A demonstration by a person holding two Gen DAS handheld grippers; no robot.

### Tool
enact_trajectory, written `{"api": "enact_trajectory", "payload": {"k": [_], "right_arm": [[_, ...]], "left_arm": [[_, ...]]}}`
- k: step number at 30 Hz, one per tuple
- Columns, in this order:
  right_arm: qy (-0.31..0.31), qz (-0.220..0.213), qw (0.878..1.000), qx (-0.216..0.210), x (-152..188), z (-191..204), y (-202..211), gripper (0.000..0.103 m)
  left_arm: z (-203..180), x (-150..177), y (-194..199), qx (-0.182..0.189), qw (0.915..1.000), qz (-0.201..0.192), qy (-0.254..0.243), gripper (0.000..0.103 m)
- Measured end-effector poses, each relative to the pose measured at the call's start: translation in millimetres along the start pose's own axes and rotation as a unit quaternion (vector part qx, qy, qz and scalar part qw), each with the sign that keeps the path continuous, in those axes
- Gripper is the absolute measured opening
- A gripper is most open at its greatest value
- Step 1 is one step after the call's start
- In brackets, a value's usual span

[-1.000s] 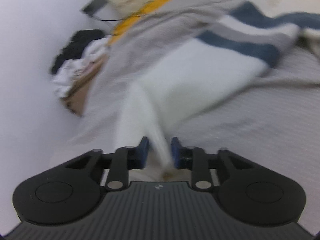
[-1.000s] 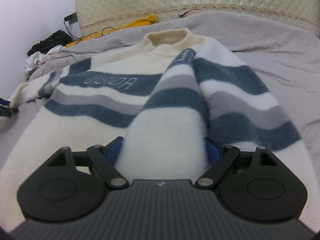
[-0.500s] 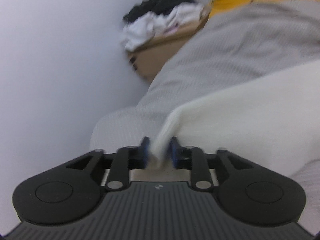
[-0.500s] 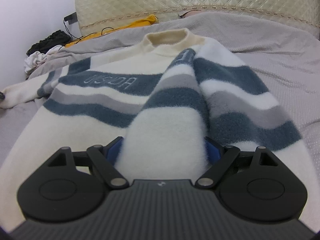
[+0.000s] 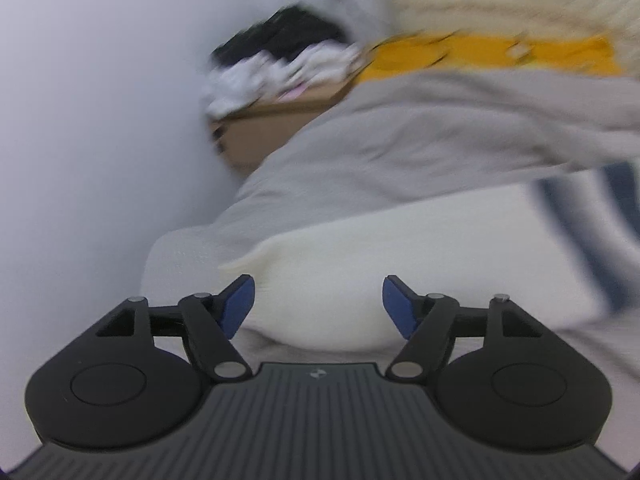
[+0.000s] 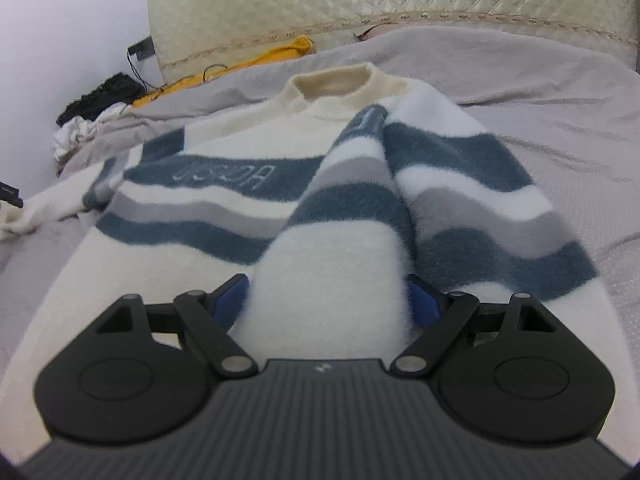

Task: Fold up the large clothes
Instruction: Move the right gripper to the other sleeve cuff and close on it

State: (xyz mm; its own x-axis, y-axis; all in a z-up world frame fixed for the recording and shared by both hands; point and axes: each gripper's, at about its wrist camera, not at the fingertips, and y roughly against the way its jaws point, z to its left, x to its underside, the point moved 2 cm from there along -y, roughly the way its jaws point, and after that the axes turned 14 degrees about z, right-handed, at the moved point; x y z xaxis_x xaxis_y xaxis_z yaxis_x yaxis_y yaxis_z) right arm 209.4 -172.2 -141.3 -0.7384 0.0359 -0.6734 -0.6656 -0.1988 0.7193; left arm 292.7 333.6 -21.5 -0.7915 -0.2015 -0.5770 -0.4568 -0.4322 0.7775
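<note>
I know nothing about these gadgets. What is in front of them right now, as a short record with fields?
garment: cream sweater with blue and grey stripes, lying flat on a grey bedspread
right sleeve: folded across the chest
left gripper: open, cream sleeve end lying between its fingers
right gripper: open, fingers either side of the folded sleeve
background: quilted headboard, yellow cloth, box of laundry

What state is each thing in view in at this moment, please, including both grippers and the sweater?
Left gripper: open, fingers either side of the white cuff, not clamping.
Right gripper: open, wide apart around the folded-over sleeve.
Sweater: front up, one sleeve folded across the body, the other spread out.
Bedspread: wrinkled.
</note>
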Motion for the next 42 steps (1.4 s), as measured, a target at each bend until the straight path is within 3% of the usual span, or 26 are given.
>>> {"api": "enact_trajectory", "payload": {"k": [5,13,17,20,22,24,26,30,33,36,39,42], "right_arm": [[-0.003,-0.031,0.999,-0.01,2.8,-0.5,31.1,0.083],[0.001,-0.08,0.997,-0.004,11.5,-7.9,83.0,0.083],[-0.011,-0.068,0.998,0.013,22.4,-18.3,102.2,0.083],[-0.034,-0.046,0.998,0.033,28.7,-32.1,109.1,0.083],[-0.051,-0.035,0.997,0.044,32.7,-40.4,110.3,0.083],[-0.07,-0.028,0.995,0.059,35.7,-49.2,111.8,0.083],[-0.095,-0.022,0.993,0.069,39.4,-59.0,111.4,0.083],[-0.152,0.001,0.984,0.094,46.8,-84.0,106.7,0.083],[-0.205,0.024,0.973,0.1,52.1,-103.7,98.9,0.083],[-0.254,0.052,0.961,0.093,58.4,-118.3,86.9,0.083],[-0.31,0.089,0.945,0.047,70.1,-128.3,72.2,0.085],[-0.312,0.094,0.945,0.04,70.8,-123.9,69.3,0.086]], "left_arm": [[-66.4,30.7,81.6,0.078,0.9954,-0.028,-0.047,0.076],[-173.5,103.5,200.5,0.218,0.9713,-0.054,-0.079,0.076],[-234.6,146.3,247.9,0.244,0.9607,-0.053,-0.121,0.076],[-265.7,176.2,267.1,0.311,0.9436,-0.025,-0.111,0.076],[-286.8,198.4,278.4,0.319,0.9394,-0.034,-0.12,0.076],[-303.6,214.7,281.1,0.323,0.9382,-0.033,-0.12,0.076],[-312.5,227.8,273.8,0.35,0.9303,-0.017,-0.106,0.076],[-320.7,246.0,254.7,0.326,0.9384,-0.026,-0.111,0.076],[-320.7,251.6,238.1,0.326,0.939,-0.018,-0.108,0.076],[-311.9,251.8,223.9,0.32,0.9419,-0.013,-0.102,0.076],[-302.3,249.5,211.0,0.327,0.9411,0.007,-0.088,0.076],[-296.7,248.2,198.4,0.335,0.9395,0.03,-0.063,0.076]]}}
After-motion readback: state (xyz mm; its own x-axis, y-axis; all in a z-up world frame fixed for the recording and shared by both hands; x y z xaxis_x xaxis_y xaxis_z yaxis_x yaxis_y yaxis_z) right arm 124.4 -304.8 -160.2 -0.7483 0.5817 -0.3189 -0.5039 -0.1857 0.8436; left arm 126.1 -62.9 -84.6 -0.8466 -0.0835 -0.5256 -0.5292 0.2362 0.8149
